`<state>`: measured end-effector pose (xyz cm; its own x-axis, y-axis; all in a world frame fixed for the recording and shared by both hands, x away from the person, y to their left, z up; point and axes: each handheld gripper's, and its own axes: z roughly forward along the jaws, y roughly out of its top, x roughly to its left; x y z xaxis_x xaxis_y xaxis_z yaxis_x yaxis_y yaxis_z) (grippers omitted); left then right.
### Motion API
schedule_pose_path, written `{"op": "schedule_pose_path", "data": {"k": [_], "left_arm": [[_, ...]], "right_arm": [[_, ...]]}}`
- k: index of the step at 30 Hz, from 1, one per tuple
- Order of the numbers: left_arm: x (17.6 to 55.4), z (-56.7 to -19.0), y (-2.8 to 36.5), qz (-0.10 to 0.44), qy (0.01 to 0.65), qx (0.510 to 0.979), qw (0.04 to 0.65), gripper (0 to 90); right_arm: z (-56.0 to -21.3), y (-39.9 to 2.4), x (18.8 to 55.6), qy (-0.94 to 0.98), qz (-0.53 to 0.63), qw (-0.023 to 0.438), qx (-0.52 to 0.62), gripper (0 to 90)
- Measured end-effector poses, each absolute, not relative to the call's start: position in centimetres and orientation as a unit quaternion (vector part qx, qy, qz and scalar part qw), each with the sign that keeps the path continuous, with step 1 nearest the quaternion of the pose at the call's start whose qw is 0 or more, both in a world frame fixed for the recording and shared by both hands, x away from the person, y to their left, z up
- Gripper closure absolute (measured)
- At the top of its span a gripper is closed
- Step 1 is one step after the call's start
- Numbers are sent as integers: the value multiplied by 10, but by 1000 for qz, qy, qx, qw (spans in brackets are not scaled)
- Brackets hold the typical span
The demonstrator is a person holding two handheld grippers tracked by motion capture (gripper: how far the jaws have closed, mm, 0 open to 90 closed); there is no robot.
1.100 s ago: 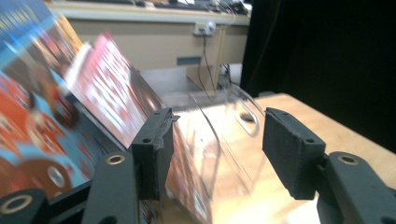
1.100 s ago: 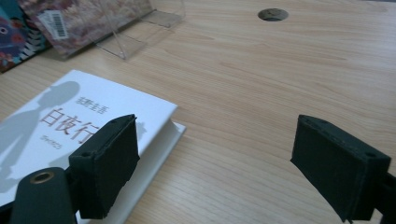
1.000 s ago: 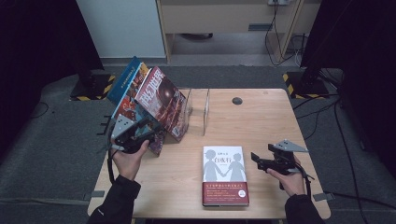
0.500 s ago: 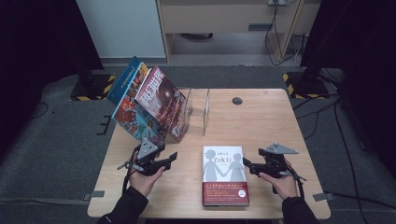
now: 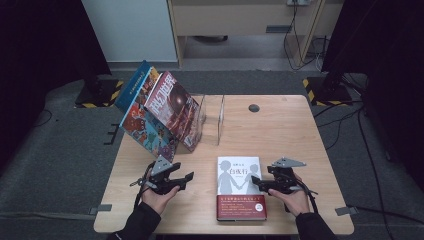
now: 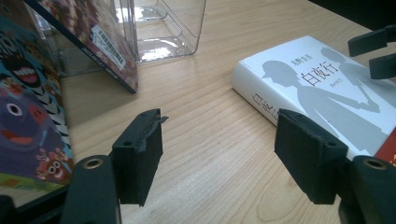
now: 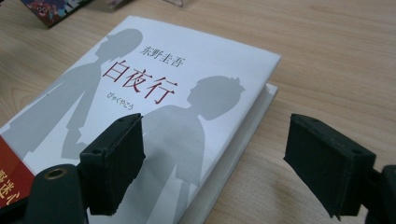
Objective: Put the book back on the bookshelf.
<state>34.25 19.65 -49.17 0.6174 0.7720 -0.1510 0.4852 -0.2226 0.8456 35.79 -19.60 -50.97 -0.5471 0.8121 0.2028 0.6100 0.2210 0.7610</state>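
A white book (image 5: 240, 187) with grey silhouettes and a red band lies flat at the table's front middle; it also shows in the left gripper view (image 6: 327, 88) and in the right gripper view (image 7: 154, 93). My left gripper (image 5: 187, 180) hovers low over bare wood to the left of the book and points at its spine. Its jaws (image 6: 224, 156) have just been opening, and nothing is between them. My right gripper (image 5: 256, 183) is open at the book's right edge. One pad is over the cover and the other over the table (image 7: 219, 168); neither presses on the book.
A clear acrylic book stand (image 5: 210, 117) stands at the back left of the table (image 5: 300, 135). Several colourful books (image 5: 165, 115) lean leftward against it and reach past the table's left edge. A small black disc (image 5: 254, 107) lies near the far edge.
My left gripper has come down from the leaning books to just above the table beside the white book, with its jaws wider. My right gripper has slid left to the book's right edge.
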Motion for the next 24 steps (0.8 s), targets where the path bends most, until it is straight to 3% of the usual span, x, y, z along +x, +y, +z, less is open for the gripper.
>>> {"op": "schedule_pose_path", "data": {"k": [15, 20, 24], "left_arm": [[346, -499, 192, 133, 411, 778, 456, 306], [346, -499, 191, 132, 409, 781, 453, 305], [346, -500, 190, 131, 409, 782, 452, 305]], "right_arm": [[-518, -188, 362, 768, 433, 56, 468, 223], [-513, -185, 361, 777, 426, 63, 459, 240], [-503, -186, 358, 772, 445, 86, 445, 304]]}}
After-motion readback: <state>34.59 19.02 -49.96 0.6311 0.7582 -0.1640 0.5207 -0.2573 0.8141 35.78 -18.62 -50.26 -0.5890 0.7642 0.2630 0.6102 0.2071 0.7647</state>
